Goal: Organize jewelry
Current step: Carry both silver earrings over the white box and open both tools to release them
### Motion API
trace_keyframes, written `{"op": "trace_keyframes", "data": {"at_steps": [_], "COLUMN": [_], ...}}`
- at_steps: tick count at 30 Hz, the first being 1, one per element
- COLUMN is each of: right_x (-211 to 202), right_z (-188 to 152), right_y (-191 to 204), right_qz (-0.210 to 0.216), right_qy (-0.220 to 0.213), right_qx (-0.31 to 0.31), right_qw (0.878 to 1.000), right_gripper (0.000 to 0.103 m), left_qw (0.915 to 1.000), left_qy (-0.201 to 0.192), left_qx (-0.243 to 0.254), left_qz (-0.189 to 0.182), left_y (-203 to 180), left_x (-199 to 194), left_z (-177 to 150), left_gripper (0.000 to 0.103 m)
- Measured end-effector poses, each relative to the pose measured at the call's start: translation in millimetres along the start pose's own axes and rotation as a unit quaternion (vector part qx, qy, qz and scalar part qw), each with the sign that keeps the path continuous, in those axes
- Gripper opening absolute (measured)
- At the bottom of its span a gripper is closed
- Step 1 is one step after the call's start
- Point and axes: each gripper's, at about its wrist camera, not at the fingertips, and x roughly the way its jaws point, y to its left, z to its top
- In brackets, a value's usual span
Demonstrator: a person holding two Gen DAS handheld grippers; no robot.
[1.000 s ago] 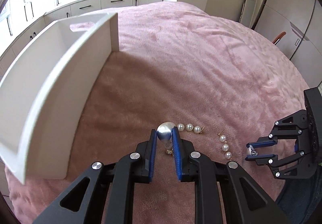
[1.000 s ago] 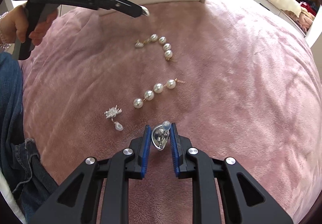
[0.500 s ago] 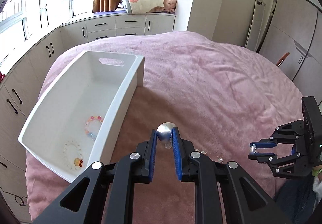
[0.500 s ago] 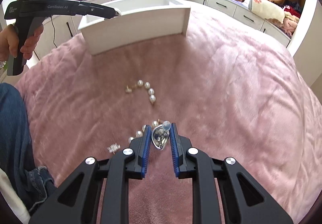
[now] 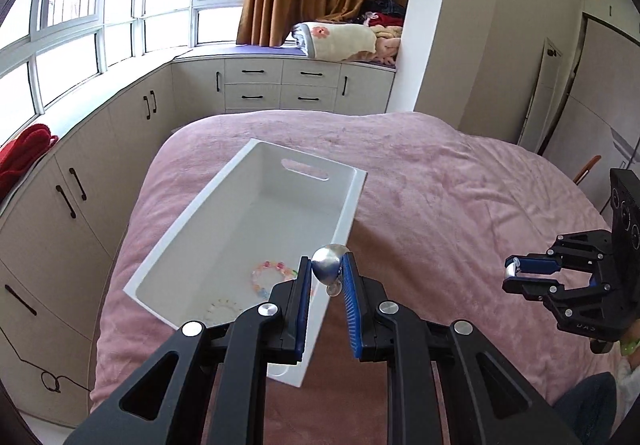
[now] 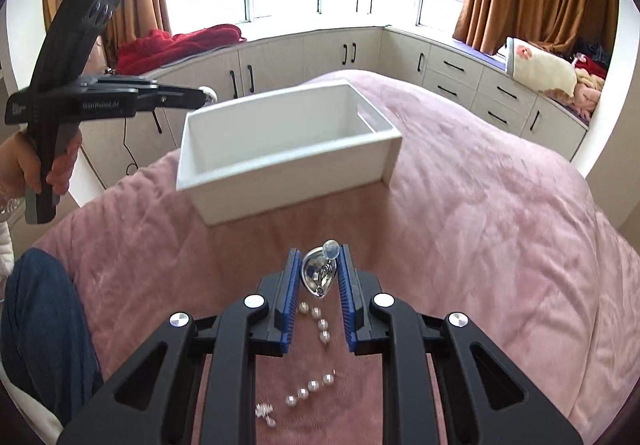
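My left gripper [image 5: 326, 273] is shut on a silver teardrop earring [image 5: 328, 269] and hangs over the near right rim of the white bin [image 5: 352, 201], which holds two beaded bracelets [image 5: 268, 277]. My right gripper [image 6: 320, 269] is shut on a matching silver earring [image 6: 320, 273], raised above the pink blanket short of the white bin [image 6: 288, 181]. Two pearl strands [image 6: 316, 319] [image 6: 310, 389] and a small crystal earring [image 6: 265, 412] lie on the blanket below it. Each gripper shows in the other's view: the right [image 5: 510, 272], the left [image 6: 208, 95].
The bin stands near the bed's left edge, with white cabinets [image 5: 256, 85] and windows beyond. A person's hand [image 6: 36, 165] and denim-clad leg [image 6: 44, 317] are at the left of the right wrist view. A folded blanket [image 5: 340, 41] lies on the window seat.
Both grippers have risen off the blanket with their earrings. The left one has come over the bin's rim, so its inside now shows. The pearl strands have dropped lower in the right view.
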Motion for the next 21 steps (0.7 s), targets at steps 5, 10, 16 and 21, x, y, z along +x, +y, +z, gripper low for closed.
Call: {"op": "trace_keyframes", "data": {"at_steps": [5,10,16,21], "right_x": [12.3,32.5,67.2,103.2], "right_z": [34.0,65.8,101.6,123.5], "right_y": [7.4,16.9,27.2,31.3], "right_qz": [0.009,0.021,0.027,0.021], "right_qy": [-0.017,-0.025,-0.024,-0.016], "right_qx": [-0.001,-0.01,-0.01,0.006], "right_qw": [1.0,0.999,0.999,1.0], "right_gripper": [0.02,0.019,0.02,0.02], "left_qw": [0.9996,0.9992,0.9981,0.9966], "left_qy": [-0.003,0.005,0.025,0.04], "left_qx": [-0.016,-0.02,-0.042,-0.063], "left_qz": [0.021,0.034,0.038,0.036], "left_y": [28.1,48.4,64.1,71.1], "left_x": [-5.8,-5.6,17.6,40.0], "left_z": [1.2,-3.5,-17.0,-27.4], "left_gripper": [0.021,0.021,0.021,0.021]}}
